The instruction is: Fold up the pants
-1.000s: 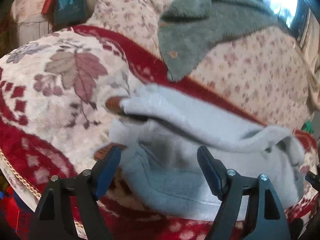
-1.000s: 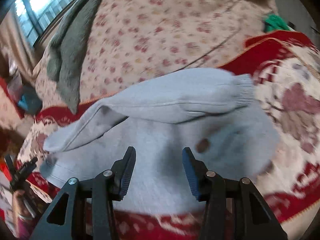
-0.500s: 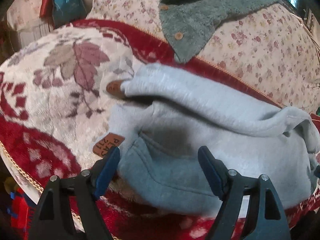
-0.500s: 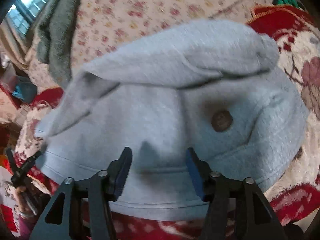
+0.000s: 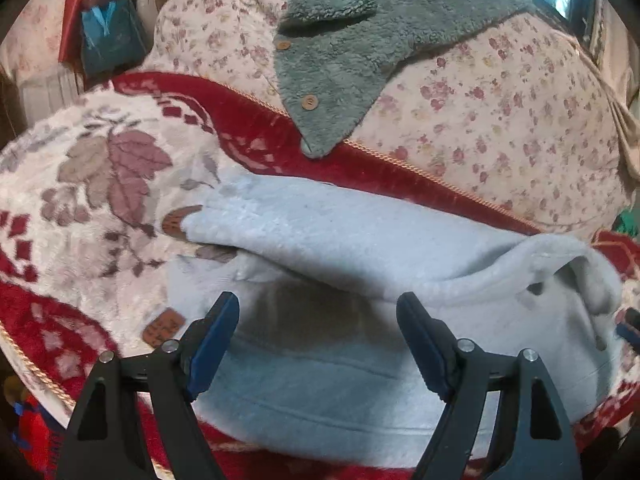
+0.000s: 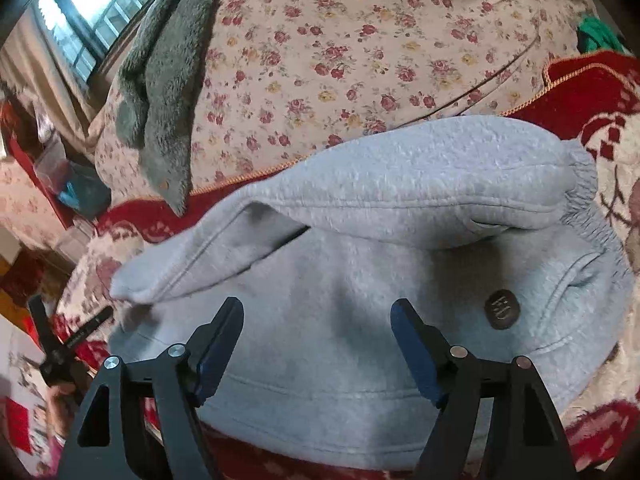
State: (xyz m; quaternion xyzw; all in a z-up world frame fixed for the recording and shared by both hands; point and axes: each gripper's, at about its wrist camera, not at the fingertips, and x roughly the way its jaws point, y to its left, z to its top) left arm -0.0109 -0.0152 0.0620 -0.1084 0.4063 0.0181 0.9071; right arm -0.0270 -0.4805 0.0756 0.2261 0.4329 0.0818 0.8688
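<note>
1. Your left gripper and right gripper both hung wide apart, empty, just above the pants.
2. The pants lay partly folded on the red blanket.
3. A shallow pinch might have dragged only the top layer loose.
4. One pants, one blanket, one green fleece.

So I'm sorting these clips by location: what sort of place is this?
Most likely a lived-in bedroom at home. The grey pants lie on a red floral blanket spread over a rose-print quilt, a green fleece jacket is tossed on top, and a window sits close behind.
</note>
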